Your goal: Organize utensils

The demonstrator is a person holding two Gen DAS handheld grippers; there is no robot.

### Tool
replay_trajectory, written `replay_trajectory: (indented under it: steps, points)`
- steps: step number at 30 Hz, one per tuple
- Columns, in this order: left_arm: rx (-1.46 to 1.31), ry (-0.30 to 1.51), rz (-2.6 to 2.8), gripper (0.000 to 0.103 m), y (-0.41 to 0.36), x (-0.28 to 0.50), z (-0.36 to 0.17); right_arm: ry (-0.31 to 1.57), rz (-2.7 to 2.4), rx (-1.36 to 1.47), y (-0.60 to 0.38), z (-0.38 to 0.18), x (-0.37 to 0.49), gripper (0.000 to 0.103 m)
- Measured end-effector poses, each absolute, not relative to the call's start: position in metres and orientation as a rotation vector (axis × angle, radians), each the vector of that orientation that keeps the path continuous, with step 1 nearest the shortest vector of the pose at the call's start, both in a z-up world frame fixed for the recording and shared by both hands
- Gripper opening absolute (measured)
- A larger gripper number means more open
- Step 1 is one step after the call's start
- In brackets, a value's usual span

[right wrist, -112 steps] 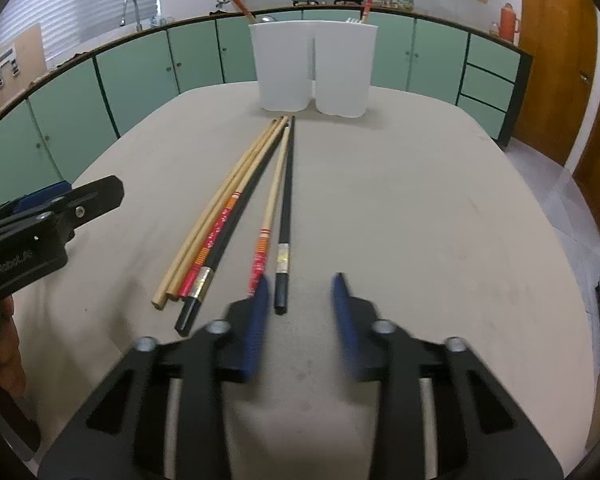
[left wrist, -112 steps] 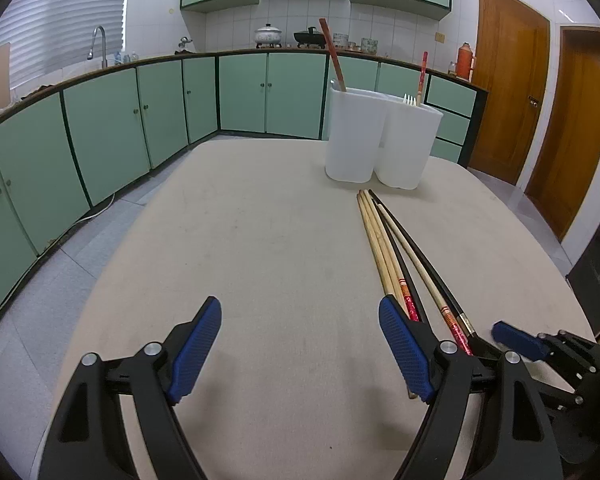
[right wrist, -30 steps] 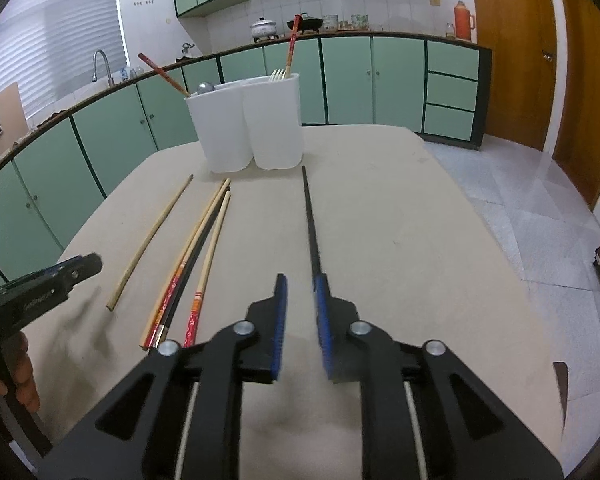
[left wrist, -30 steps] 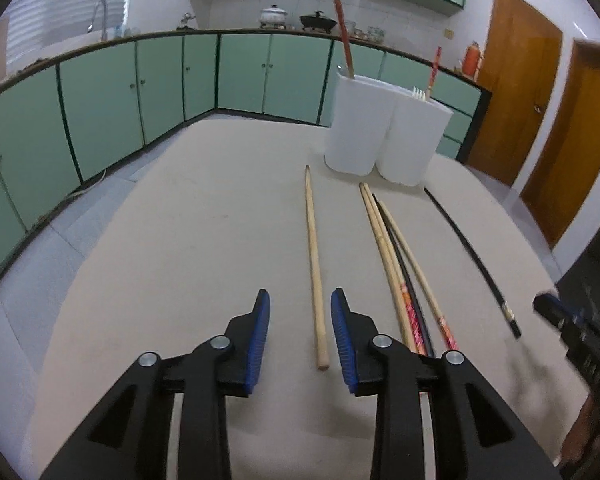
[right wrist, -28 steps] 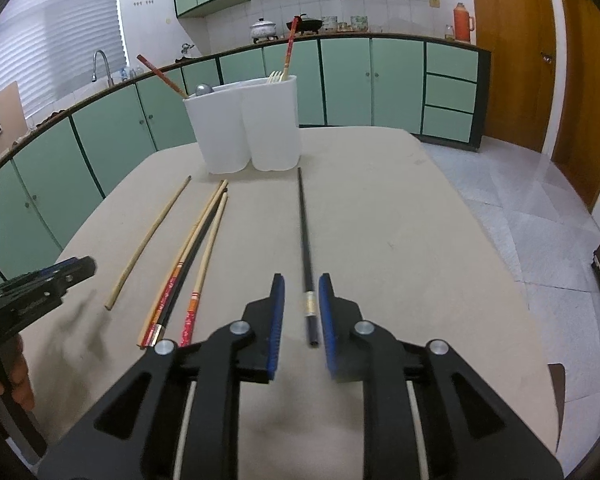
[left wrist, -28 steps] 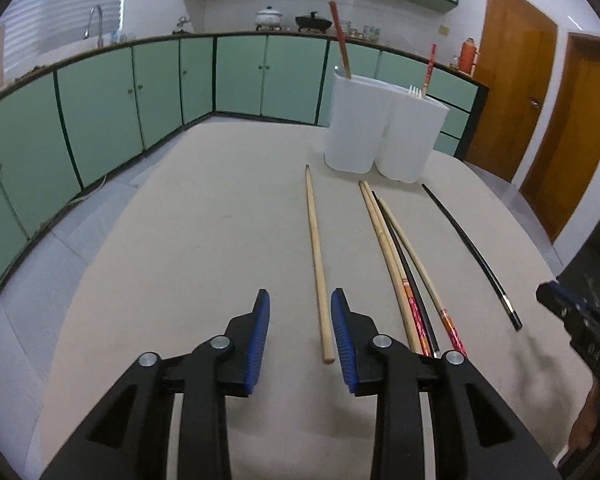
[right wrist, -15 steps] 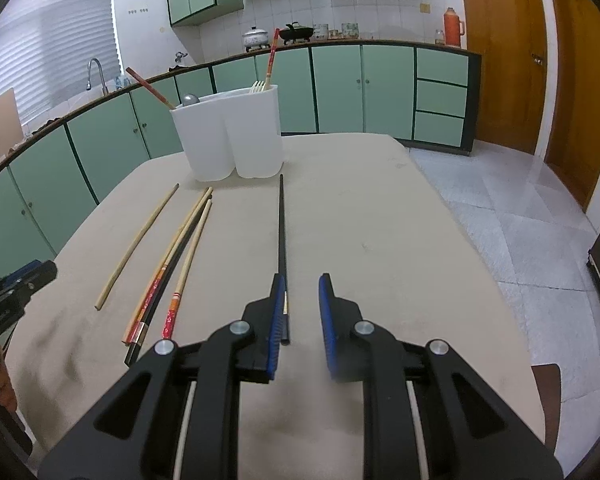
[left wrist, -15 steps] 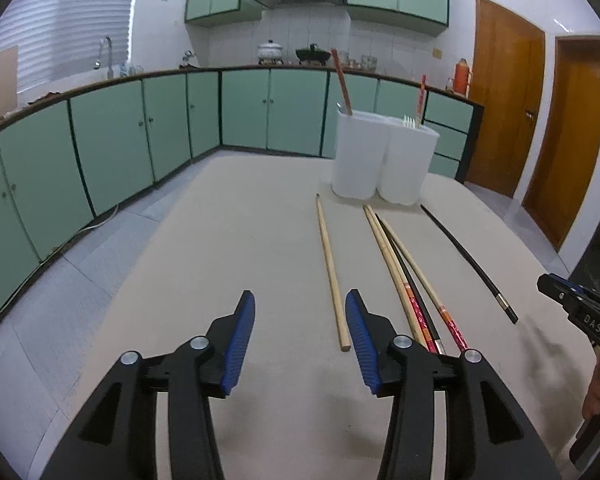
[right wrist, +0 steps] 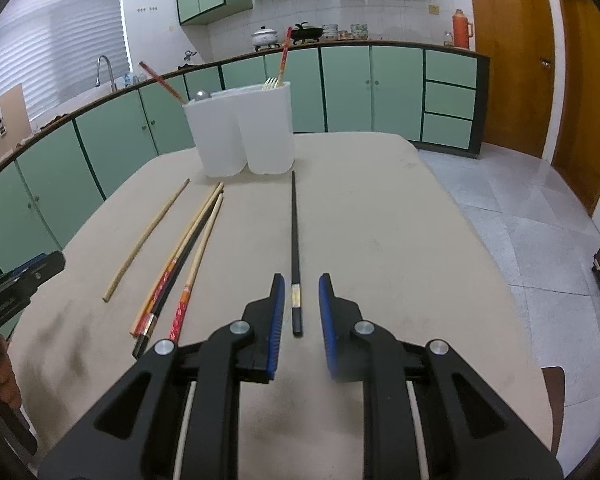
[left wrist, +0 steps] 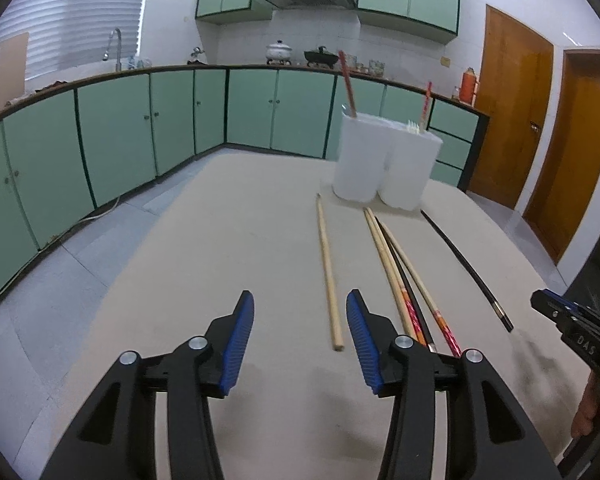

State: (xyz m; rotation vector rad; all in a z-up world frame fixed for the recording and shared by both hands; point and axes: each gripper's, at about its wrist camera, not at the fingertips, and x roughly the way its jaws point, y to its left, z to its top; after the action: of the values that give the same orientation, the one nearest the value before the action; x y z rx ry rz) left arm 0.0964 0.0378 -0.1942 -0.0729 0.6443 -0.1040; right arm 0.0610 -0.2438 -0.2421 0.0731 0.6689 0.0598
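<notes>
A white two-part utensil holder (left wrist: 384,160) (right wrist: 244,132) stands at the far side of the table, with red chopsticks, a fork and a spoon in it. A plain wooden chopstick (left wrist: 327,272) (right wrist: 148,240) lies alone just ahead of my left gripper (left wrist: 300,304), which is open and empty above the table. A bundle of chopsticks (left wrist: 400,276) (right wrist: 180,260) lies to its right. My right gripper (right wrist: 302,292) hovers with a narrow gap. The near end of a black chopstick (right wrist: 295,236) (left wrist: 464,264) lies on the table below that gap, untouched.
The beige table (left wrist: 228,240) has rounded edges, with tiled floor (right wrist: 540,240) beyond its right side. Green cabinets (left wrist: 112,136) run along the wall behind. Each gripper shows at the edge of the other's view, with a hand (right wrist: 0,360) on it.
My left gripper's jaws have spread wider and it has drawn back slightly from the plain chopstick. The right gripper has stayed put, with the same narrow gap over the black chopstick.
</notes>
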Motion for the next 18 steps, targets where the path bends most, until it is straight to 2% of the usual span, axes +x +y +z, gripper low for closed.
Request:
replay_trajectory:
  steps: [18]
  points:
    - [-0.067, 0.698, -0.102, 0.048, 0.029, 0.101, -0.209, 0.799, 0.109, 0.053, -0.234, -0.268, 0.072, 0.018]
